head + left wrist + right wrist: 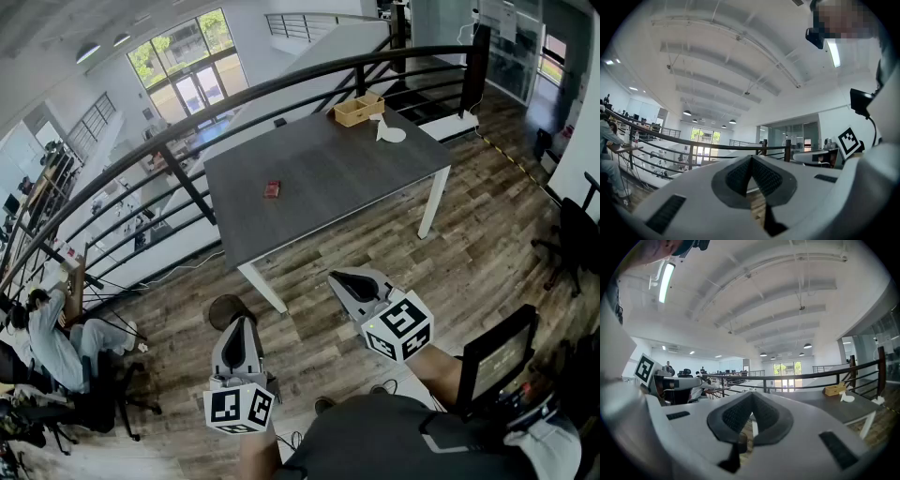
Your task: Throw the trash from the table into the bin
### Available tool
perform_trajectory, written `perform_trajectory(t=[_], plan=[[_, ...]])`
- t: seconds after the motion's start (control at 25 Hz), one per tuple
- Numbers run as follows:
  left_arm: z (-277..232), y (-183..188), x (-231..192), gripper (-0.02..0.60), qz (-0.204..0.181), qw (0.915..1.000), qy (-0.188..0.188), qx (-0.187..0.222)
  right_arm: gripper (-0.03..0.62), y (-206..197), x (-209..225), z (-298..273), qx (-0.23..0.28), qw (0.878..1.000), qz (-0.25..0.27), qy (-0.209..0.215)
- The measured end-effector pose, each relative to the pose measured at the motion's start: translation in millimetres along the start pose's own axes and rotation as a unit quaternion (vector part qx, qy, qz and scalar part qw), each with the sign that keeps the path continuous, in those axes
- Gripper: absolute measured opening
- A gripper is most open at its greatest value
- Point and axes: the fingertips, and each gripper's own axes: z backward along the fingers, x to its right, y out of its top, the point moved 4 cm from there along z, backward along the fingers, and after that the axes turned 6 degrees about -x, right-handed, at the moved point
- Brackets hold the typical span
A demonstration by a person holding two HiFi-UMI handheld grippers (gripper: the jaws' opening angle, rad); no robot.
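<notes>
A small red piece of trash [272,189] lies on the dark grey table [319,197], left of its middle. At the table's far right corner lie crumpled white pieces [389,133] beside a wooden box [358,110]. Both grippers hover over the wooden floor in front of the table, well short of it. My left gripper [240,321] is shut and empty, and so is my right gripper [336,277]. In the right gripper view, the table [825,405], the box [833,390] and the white pieces [847,398] lie ahead to the right. The left gripper view looks at the railing.
A dark round object [228,308] stands on the floor right by my left gripper. A black railing [187,141] curves behind the table. A person [52,337] sits at the lower left. Black chairs stand at the right [574,239] and near right [497,356].
</notes>
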Motion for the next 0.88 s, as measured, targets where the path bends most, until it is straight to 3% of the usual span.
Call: perform_trajectory(t=[0.52, 0.88], plan=[[3.5, -5.1, -7.9, 0.009, 0.009, 1.0000, -0.002, -0.001, 0.012, 1.8, -11.4, -8.2, 0.009, 1.000, -0.002, 0.008], [8.5, -7.2, -42.1, 0.009, 0.022, 0.9995, -0.021, -0.002, 0.012, 0.4, -35.1, -33.8, -0.003, 1.000, -0.003, -0.001]])
